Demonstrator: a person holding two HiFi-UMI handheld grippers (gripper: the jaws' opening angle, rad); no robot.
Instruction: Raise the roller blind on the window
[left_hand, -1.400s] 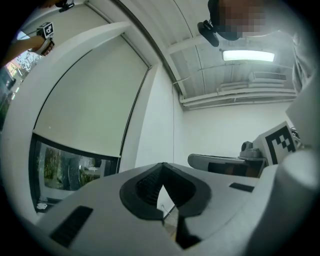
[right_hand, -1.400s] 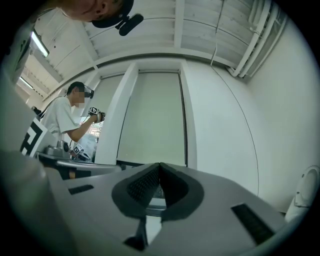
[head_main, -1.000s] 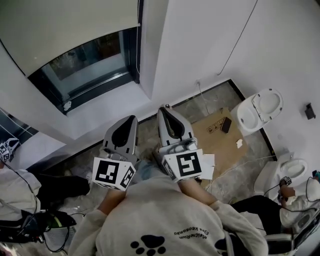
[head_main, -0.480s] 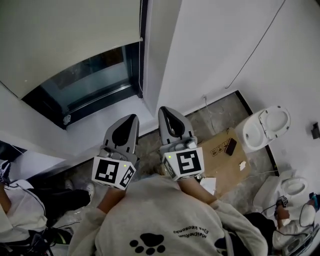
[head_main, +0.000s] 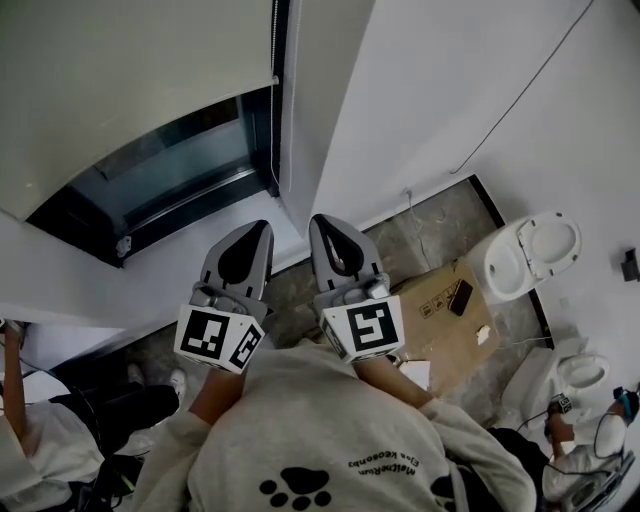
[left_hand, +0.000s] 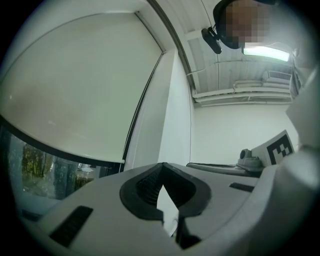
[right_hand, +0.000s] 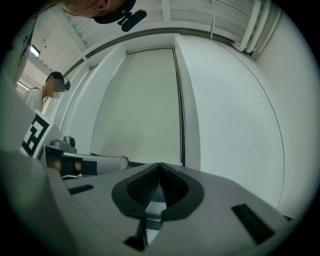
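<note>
L tongs (head_main: 256, 234), R tongs (head_main: 322, 226) shut; dark item (head_main: 461, 296) on box (head_main: 440, 328).

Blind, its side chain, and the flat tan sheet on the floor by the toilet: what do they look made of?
Roller blind: probably matte off-white fabric; it hangs flat with no sheen.
Chain: dark beaded cord, plastic or metal, can't tell which.
Sheet: tan cardboard with printed marks and a matte finish.

Grey sweatshirt (head_main: 330, 430), black paw print (head_main: 300, 487); left claw (head_main: 262, 232), right claw (head_main: 320, 224): grey shells, black pads (head_main: 240, 262), black-white marker cubes (head_main: 213, 338).
</note>
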